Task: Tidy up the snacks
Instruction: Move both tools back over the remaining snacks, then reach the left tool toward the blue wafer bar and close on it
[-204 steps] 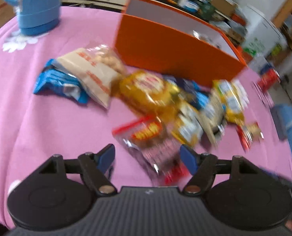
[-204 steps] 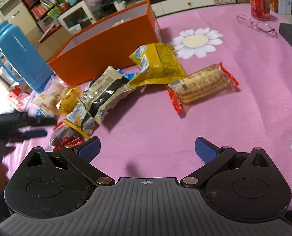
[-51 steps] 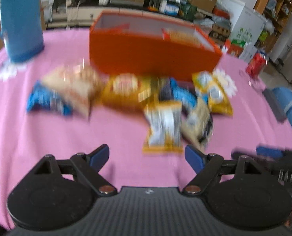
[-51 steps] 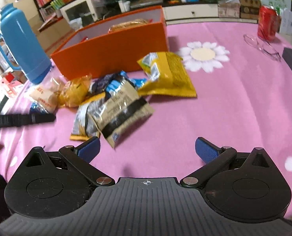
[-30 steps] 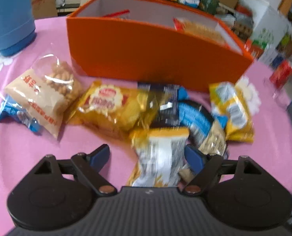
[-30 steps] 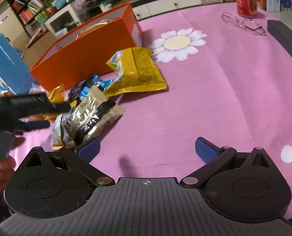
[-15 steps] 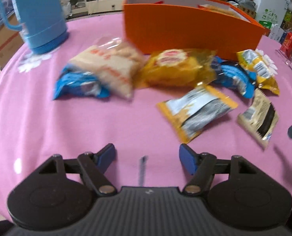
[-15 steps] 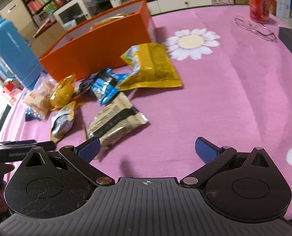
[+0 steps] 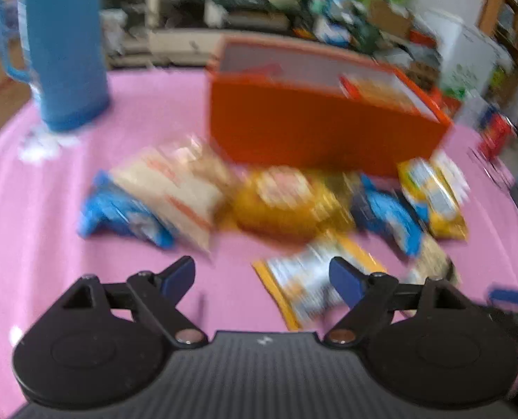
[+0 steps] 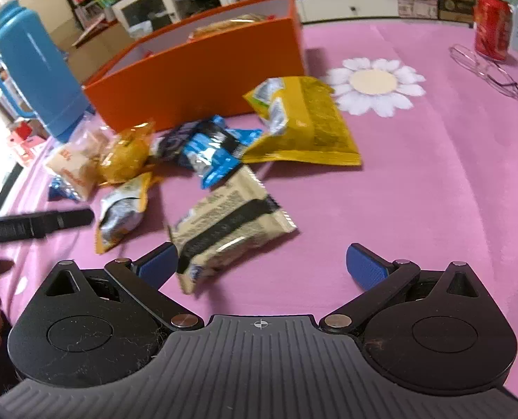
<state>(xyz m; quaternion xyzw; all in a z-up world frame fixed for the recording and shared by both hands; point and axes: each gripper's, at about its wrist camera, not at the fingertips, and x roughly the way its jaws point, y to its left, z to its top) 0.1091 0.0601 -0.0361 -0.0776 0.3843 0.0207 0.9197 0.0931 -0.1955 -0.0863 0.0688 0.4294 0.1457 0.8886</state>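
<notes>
- Hovering over pink surface (image 10: 433, 174): left gripper (image 9: 261, 276) fingers just widened, empty; right gripper (image 10: 260, 262) spread wide, empty.
- Snack packets (image 10: 231, 223) scattered near orange box (image 10: 203, 76).

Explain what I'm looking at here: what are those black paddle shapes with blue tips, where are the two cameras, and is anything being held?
No robot arm: a person holds a two-finger gripper in each hand, and each picture looks forward along one. The left gripper, whose jaws have just been opening, and the right gripper both stand open, holding nothing. On the pink tablecloth loose snack packets lie before an orange box that already holds some. The beige packet with a black stripe lies nearest the right gripper. A blue flask, red can and glasses stand aside.
</notes>
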